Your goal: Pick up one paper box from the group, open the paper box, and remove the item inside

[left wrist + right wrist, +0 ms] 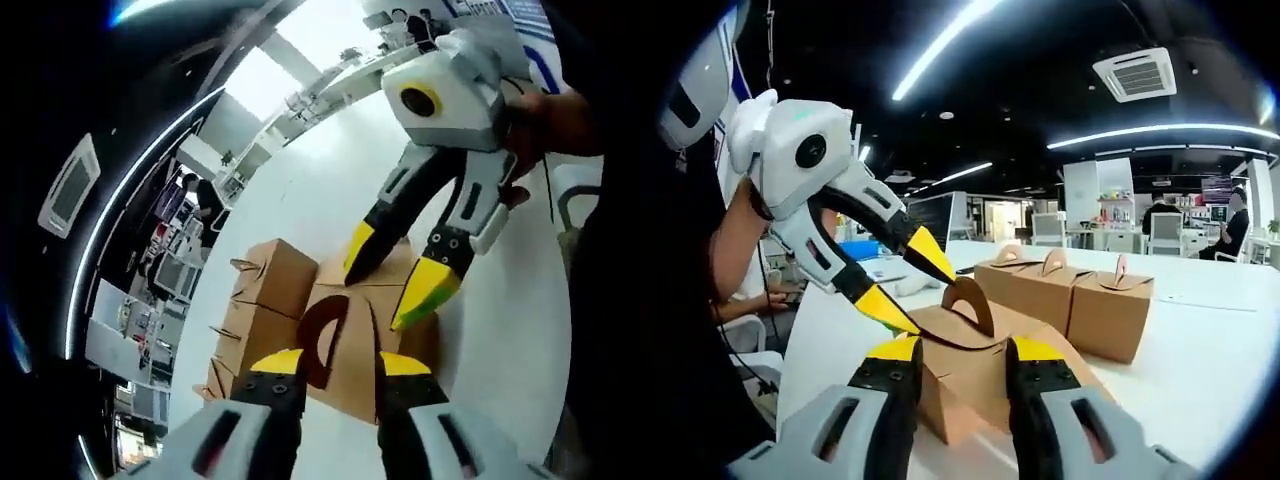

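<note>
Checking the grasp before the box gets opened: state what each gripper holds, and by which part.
Neither plainly holds anything. Both the left gripper and right gripper are open around the near paper box, by its arched handle.

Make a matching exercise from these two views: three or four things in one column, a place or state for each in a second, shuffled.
Things:
1. near paper box
2. left gripper
3. group of boxes
4. white table

Places or states:
A. closed, in a row farther back
B. open, yellow tips at the near box's top
C. bears all the boxes
D. flaps spread, between both grippers

Pairs: 1-D, 2-B, 3-A, 4-C
</note>
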